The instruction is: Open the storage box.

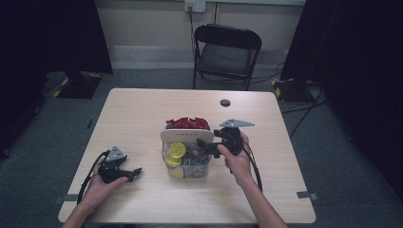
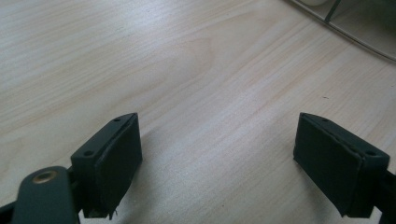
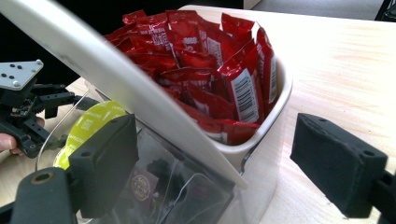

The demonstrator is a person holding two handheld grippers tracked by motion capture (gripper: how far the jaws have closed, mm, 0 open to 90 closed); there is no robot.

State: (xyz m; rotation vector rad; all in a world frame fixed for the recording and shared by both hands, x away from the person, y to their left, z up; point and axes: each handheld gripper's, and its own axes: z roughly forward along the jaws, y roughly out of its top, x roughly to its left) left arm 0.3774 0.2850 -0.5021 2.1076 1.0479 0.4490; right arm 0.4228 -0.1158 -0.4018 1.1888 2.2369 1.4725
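Note:
A clear organiser with a white top band stands mid-table. Its back bin holds several red sachets; its front compartments hold yellow-green pods and dark ones. My right gripper is at the organiser's right side, open. In the right gripper view the right gripper has its jaws spread on either side of the organiser's corner, with the red sachets and a yellow-green pod just ahead. My left gripper rests low at the front left, open. In its own view the left gripper has bare wood between its jaws.
The light wooden table has a round cable hole behind the organiser. A black folding chair stands beyond the far edge. The organiser's clear rim shows at the top right of the left gripper view.

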